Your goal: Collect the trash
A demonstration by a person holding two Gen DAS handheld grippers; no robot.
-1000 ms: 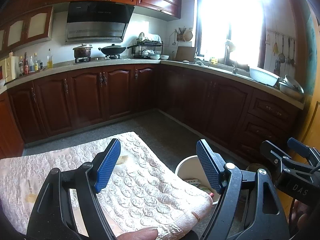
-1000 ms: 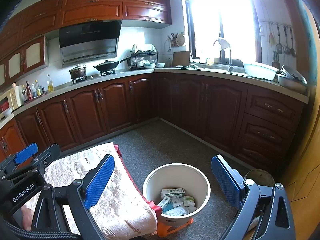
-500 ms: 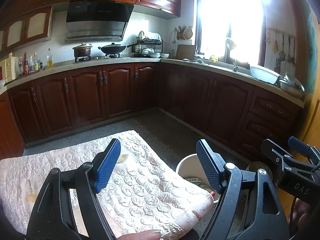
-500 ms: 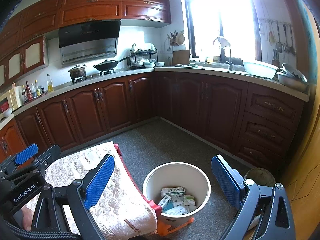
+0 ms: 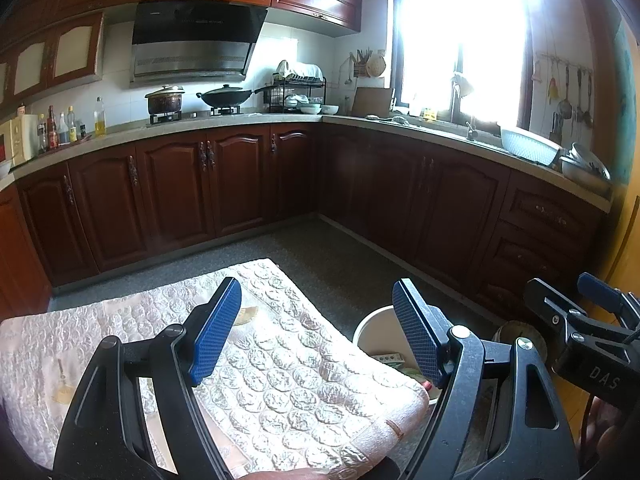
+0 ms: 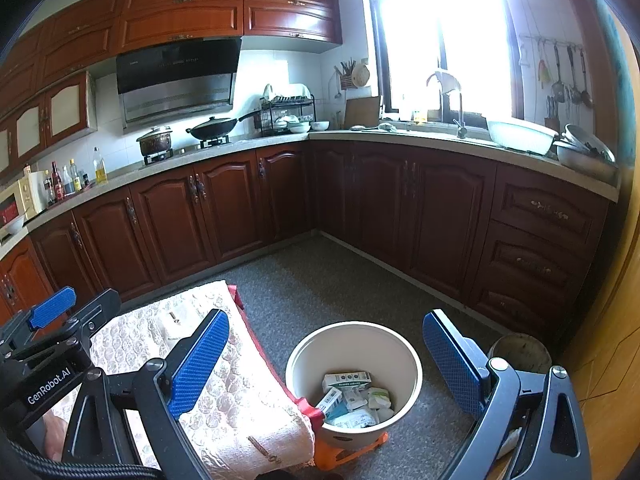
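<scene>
Left gripper (image 5: pixel 316 332): jaws stand wide apart, nothing between the blue pads; it hangs over the near corner of a worktop (image 5: pixel 280 380) covered with a pale embossed cloth; its right finger (image 5: pixel 416 340) overlaps the rim of the bin in that view.

Right gripper (image 6: pixel 326 354): jaws likewise spread wide, empty; the white bin (image 6: pixel 354 376) sits framed between its two fingers, lower down on the floor (image 6: pixel 320 280).

Bin: round, cream-white, upright, standing on an orange base (image 6: pixel 348 450) just beside the cloth-covered worktop's corner; a red edge (image 6: pixel 256 344) shows under the cloth on the side facing the bin.

Trash (image 6: pixel 352 398): several small white and green-printed cartons and packets lie in the bottom of the bin, loosely piled; exact count cannot be told.

Worktop surface: a small flat yellowish scrap (image 5: pixel 246 316) lies on the cloth just behind the left gripper's left finger; whether it is trash or a stain cannot be told.

A second, darker round container (image 6: pixel 520 354) stands on the floor to the right of the bin, near the wooden wall; contents not visible.

Background: dark wood cabinets, stove with a wok (image 6: pixel 214 126) and pot, bright window.
</scene>
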